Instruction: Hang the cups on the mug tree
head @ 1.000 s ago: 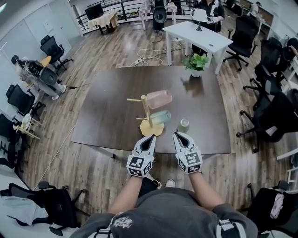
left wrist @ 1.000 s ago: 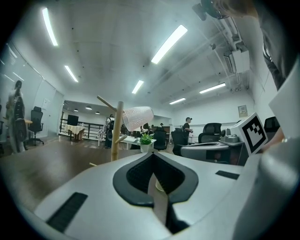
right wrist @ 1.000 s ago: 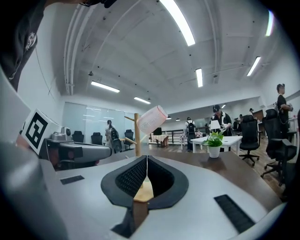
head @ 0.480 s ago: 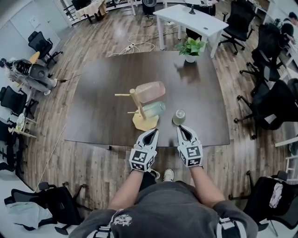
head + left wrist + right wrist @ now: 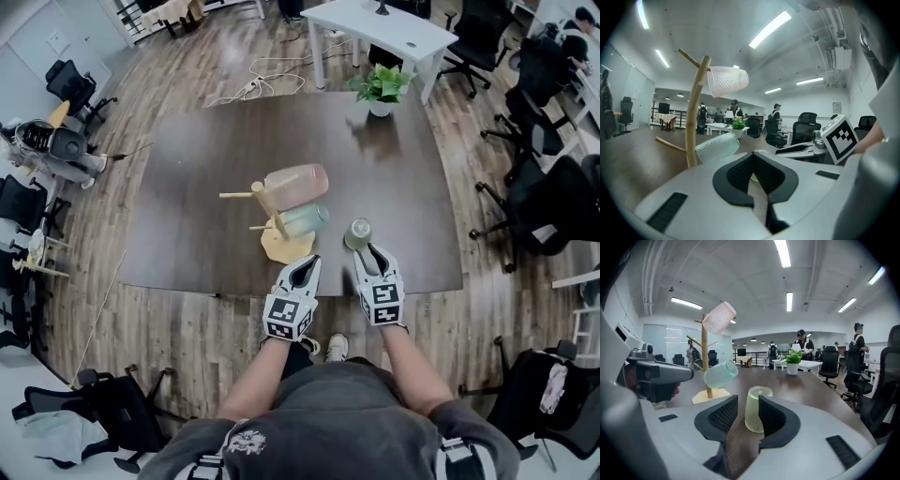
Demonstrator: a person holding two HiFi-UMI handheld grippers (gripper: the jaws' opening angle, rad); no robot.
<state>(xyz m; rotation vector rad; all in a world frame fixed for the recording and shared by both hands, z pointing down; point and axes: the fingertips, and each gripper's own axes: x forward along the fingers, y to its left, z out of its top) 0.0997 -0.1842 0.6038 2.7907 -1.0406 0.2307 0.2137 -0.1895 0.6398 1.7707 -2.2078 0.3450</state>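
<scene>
With the green cup (image 5: 757, 409) between its just-opened, half-spread jaws at the table's (image 5: 206, 187) near edge, the right gripper (image 5: 748, 400) should centre before squeezing; the left gripper (image 5: 753, 165) is shut, empty.

A dark brown counter (image 5: 206, 206) stands on a wood-plank floor (image 5: 169, 314). A potted plant (image 5: 380, 86) sits at the counter's far edge. Beyond that edge stands a white table (image 5: 375, 26), with pale cables (image 5: 251, 86) loose on the floor near it. Black office chairs (image 5: 539, 220) crowd the counter's right side. Long strip lights (image 5: 782, 253) run along the white ceiling above the counter.
</scene>
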